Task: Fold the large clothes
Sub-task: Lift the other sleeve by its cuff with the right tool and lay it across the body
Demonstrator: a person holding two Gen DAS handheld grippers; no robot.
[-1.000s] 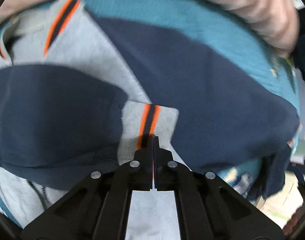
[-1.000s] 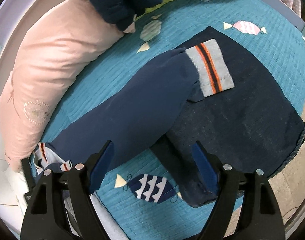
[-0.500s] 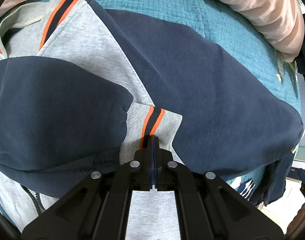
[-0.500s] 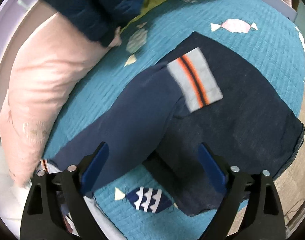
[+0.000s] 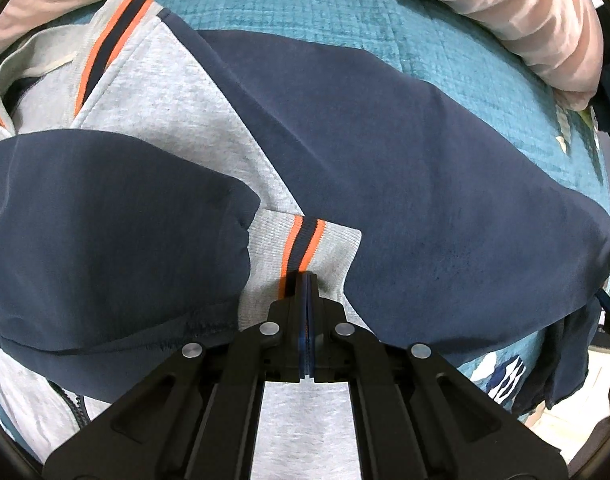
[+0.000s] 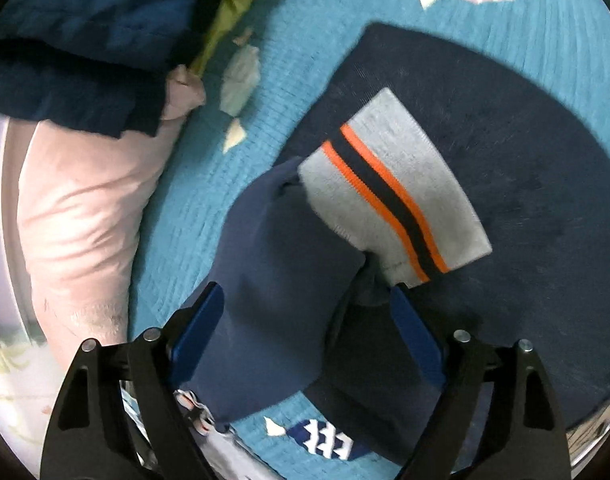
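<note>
A: How are my tongs set?

B: From my seat, the left gripper (image 5: 306,280) has its jaws pressed together on the grey cuff (image 5: 305,248) of the left sleeve (image 5: 105,232), right at the orange-and-navy stripes. The pinch sits at the lower centre of the left view.

A: And the other one?

B: The right gripper (image 6: 307,304) stands wide, jaws closing. The right sleeve (image 6: 281,280) lies between the blue pads (image 6: 199,330), but I see neither pad pressing on it. The right pad's tip sits just beside the lower corner of the second cuff (image 6: 397,200).

A: Where's the jacket?

B: The jacket (image 5: 425,184) lies flat on the teal quilt (image 5: 345,12), filling most of the left view. Its collar is at the upper left there, its hem toward the right edge, so the body runs upper left to lower right.

A: The sleeves?

B: In the left view the sleeve comes in from the left edge and ends at centre. In the right view the sleeve runs from lower centre up to its cuff at centre, cuff pointing right and down. A pink pillow (image 6: 77,216) lies along the left edge there.
</note>
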